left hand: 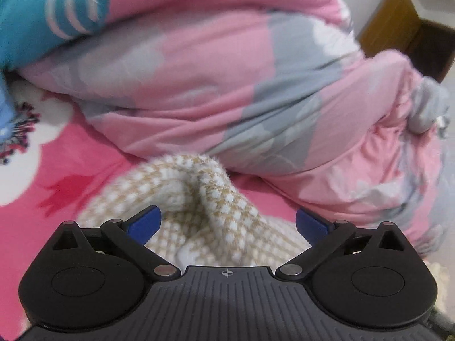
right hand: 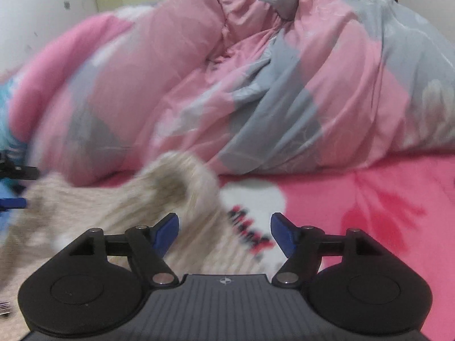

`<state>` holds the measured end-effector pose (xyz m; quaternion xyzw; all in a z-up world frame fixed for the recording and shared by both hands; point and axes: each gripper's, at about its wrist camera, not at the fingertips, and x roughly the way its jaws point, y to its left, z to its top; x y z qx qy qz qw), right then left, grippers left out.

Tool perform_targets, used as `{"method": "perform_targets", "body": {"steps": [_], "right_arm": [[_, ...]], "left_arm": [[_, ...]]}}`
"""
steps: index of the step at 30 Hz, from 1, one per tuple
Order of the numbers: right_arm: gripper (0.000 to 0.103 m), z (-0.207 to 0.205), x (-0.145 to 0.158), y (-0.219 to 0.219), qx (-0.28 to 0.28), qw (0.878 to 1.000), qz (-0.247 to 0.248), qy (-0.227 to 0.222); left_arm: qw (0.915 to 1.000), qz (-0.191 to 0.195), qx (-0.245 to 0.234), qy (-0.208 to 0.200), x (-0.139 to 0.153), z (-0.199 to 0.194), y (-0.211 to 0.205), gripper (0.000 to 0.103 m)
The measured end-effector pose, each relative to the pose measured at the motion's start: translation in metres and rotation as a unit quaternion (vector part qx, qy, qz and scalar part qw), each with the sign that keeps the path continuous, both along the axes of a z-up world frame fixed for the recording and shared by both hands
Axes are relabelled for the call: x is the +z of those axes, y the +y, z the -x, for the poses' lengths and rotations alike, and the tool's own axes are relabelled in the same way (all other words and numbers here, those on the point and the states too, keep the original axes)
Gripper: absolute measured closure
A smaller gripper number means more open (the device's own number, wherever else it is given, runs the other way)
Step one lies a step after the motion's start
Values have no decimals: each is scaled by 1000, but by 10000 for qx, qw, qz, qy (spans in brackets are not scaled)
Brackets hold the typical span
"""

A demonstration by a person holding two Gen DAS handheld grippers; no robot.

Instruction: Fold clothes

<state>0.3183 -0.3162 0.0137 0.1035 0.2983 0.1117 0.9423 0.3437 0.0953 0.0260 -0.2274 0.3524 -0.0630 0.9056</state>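
Note:
A cream and tan knitted garment (left hand: 204, 199) lies bunched on the pink flowered bed sheet (left hand: 71, 176). My left gripper (left hand: 227, 221) is open, its blue fingertips (left hand: 145, 221) standing wide on either side of a raised fold of the knit. In the right wrist view the same knitted garment (right hand: 119, 207) appears blurred at lower left. My right gripper (right hand: 224, 233) is open too, its left fingertip over the knit's edge and its right one over the pink flowered bed sheet (right hand: 369, 199). Part of the left gripper's black body (right hand: 17, 170) shows at the far left edge.
A bulky pink and grey quilt (left hand: 227, 85) is heaped right behind the garment and fills the back, seen too as the pink and grey quilt (right hand: 256, 85). A teal striped cloth (left hand: 57, 8) lies at upper left. A wooden cabinet (left hand: 412, 34) stands at upper right.

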Motion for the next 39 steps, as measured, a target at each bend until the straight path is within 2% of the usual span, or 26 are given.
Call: {"method": "perform_targets", "body": {"steps": [1,2,5,9,11,12,17,19,21,23,24,26,28,29,31,32,33,34,36,39], "right_arm": [[29,14,3,-1,187,9996,-201,15],[29,27,4,0,385,9986,-368,36],[29,60,-3,6,887,9932,-739,172],[29,94,-32,12,862,9938,-666,211],[31,102,-53,10,720,9936,-825,287],[30,106,-60,8,689,9933,-913,153],[31,105,-62,3,680,9909,-1160,29],[30,104,-63,2,687,9906,-1181,22],[30,104,-63,2,690,9906,-1184,8],[30,104,-64,2,693,9906,-1178,-10],[30,104,-64,1,695,9906,-1175,-20],[30,104,-65,1,697,9906,-1174,-39],[30,104,-66,1,695,9904,-1190,-51],[30,104,-66,1,695,9903,-1203,-54],[30,104,-67,-1,697,9898,-1241,-60],[30,104,-67,-1,698,9895,-1265,-63],[30,104,-67,-2,698,9891,-1293,-65],[30,104,-67,-3,699,9888,-1315,-66],[30,104,-67,-4,700,9884,-1344,-68],[30,104,-66,-4,701,9882,-1357,-70]], "left_arm": [[9999,96,-26,-34,10,7,4,1],[9999,-34,-135,-72,16,18,6,1],[9962,-653,-545,-190,30,55,11,1],[9825,-1471,-1086,-344,50,104,17,2],[9722,-1848,-1404,-312,40,130,19,2],[9661,-2032,-1565,-288,34,143,20,2],[9498,-2242,-2170,-227,-10,193,18,2],[9464,-2348,-2199,-287,-27,203,16,2],[9392,-2604,-2196,-419,-42,206,11,2],[9334,-2843,-2124,-541,-54,201,6,4],[9332,-2861,-2105,-543,-60,197,4,5],[9391,-2673,-2123,-392,-70,184,5,11],[9522,-2311,-1976,-286,-78,171,9,22],[9580,-2154,-1871,-278,-79,167,11,33],[9682,-1860,-1649,-290,-80,158,17,47],[9701,-1781,-1610,-361,-80,158,18,65],[9691,-1853,-1557,-487,-74,160,18,77],[9671,-1967,-1490,-624,-68,163,18,84],[9621,-2192,-1354,-896,-55,168,17,89],[9519,-2524,-1147,-1303,-35,175,16,91]]}}
